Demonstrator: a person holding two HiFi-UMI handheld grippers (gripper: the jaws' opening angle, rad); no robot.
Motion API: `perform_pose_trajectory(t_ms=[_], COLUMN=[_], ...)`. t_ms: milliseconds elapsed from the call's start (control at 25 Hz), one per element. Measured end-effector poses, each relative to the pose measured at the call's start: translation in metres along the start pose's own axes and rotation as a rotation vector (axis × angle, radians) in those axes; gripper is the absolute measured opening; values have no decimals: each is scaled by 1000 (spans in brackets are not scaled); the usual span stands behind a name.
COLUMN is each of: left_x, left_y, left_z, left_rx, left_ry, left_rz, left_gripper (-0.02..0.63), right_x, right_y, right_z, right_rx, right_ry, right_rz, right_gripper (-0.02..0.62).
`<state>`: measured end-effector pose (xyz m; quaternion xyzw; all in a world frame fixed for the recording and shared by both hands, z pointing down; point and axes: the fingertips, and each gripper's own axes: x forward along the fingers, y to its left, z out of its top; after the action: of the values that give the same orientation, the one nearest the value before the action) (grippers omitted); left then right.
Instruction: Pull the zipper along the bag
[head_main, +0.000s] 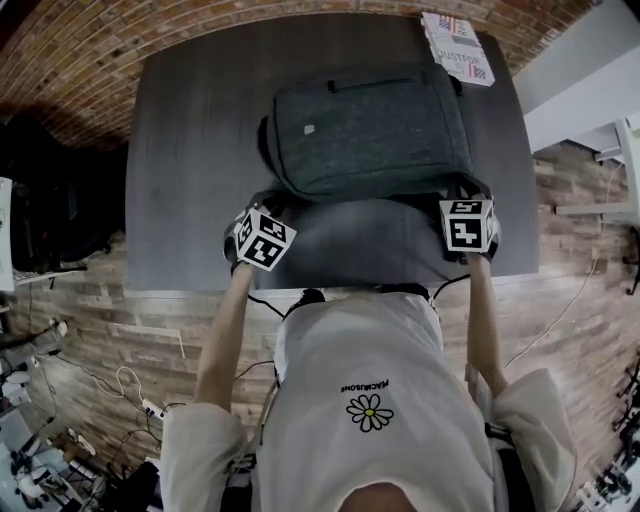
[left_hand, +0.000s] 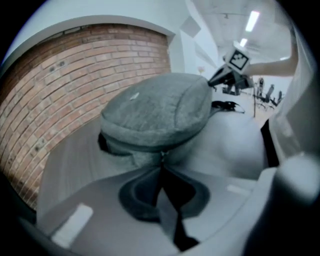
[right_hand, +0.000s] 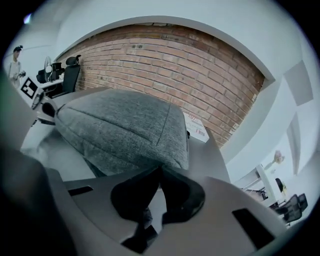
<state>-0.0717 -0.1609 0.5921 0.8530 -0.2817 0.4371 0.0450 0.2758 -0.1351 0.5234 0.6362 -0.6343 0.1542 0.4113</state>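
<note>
A grey fabric bag (head_main: 370, 130) lies flat on the dark table (head_main: 190, 150). My left gripper (head_main: 270, 205) is at the bag's near left corner, and my right gripper (head_main: 463, 192) is at its near right corner. In the left gripper view the bag (left_hand: 155, 110) bulges just ahead and the left gripper (left_hand: 161, 161) has its jaws together, pinching the bag's seam. In the right gripper view the right gripper (right_hand: 160, 169) also has its jaws together, against the lower edge of the bag (right_hand: 120, 130). I cannot make out a zipper pull at either tip.
A printed white box (head_main: 458, 45) lies at the table's far right corner, just past the bag. The table's front edge (head_main: 330, 291) runs right in front of the person's body. Brick wall stands behind the table, and cables lie on the floor (head_main: 100, 380) at left.
</note>
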Motion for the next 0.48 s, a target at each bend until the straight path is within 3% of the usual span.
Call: perform_pose_trajectory(t_ms=[360, 480], left_x=[4, 5], left_y=[-92, -99], left_z=[32, 34], left_rx=[41, 3], left_ry=[-55, -52], left_rz=[-140, -138], left_gripper=[3, 3], right_x=[59, 38], right_y=[-64, -51], right_z=[33, 47], right_rx=[-42, -92], right_ry=[-45, -157], right_rz=[-11, 67], right_gripper=[3, 0])
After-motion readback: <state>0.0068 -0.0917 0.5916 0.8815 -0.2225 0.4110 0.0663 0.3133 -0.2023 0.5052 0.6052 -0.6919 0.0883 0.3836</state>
